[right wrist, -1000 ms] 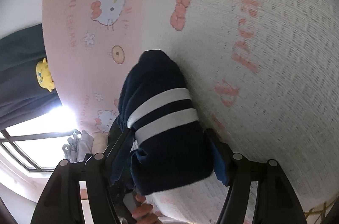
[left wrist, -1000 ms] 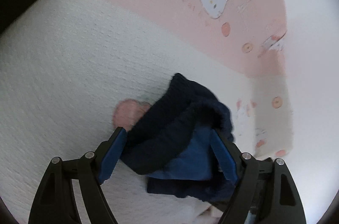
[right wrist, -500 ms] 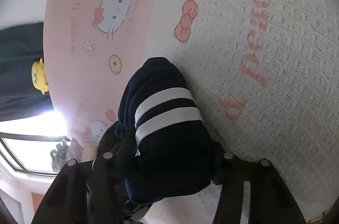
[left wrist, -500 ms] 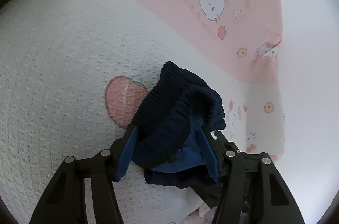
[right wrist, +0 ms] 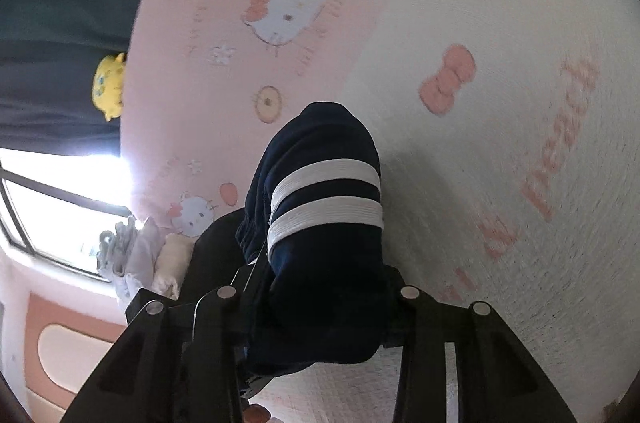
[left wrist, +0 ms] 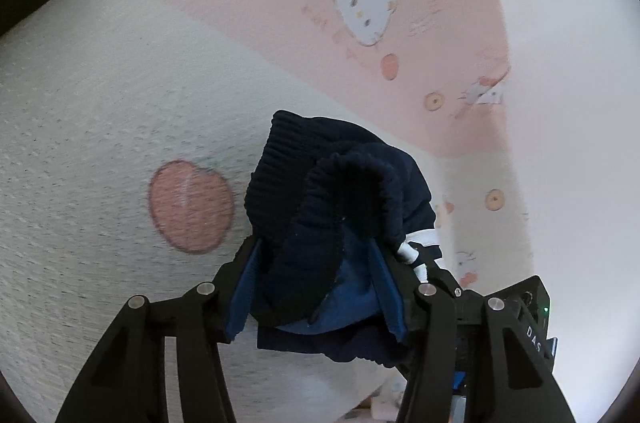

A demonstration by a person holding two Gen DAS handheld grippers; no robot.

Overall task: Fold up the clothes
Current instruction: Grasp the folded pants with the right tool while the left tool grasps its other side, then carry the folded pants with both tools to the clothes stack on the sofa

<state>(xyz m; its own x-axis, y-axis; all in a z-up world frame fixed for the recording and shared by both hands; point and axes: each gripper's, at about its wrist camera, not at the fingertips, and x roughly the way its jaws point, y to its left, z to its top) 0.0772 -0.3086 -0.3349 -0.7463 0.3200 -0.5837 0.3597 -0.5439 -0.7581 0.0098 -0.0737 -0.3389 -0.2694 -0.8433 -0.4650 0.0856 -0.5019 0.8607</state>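
A navy garment (left wrist: 320,175) with a ribbed hem is bunched up above the white and pink cartoon-cat blanket (left wrist: 100,103). My left gripper (left wrist: 316,247) has its jaws closing, and the blue pads (left wrist: 248,287) press the ribbed fabric from both sides. In the right wrist view the same navy garment (right wrist: 324,139) shows two white stripes (right wrist: 324,175). It fills the gap of my right gripper (right wrist: 320,271), whose jaws are closing on it too. The blanket (right wrist: 500,183) lies below.
The body of the other gripper (left wrist: 520,311) sits close at the lower right of the left wrist view. A yellow plush toy (right wrist: 108,87) lies on dark green cloth at the left. Pale crumpled clothes (right wrist: 128,255) sit by a bright window (right wrist: 60,203).
Both pairs of jaws have narrowed onto the navy garment, squeezing it into a tighter bundle. The right gripper has risen and rolled, so the blanket looks further off.
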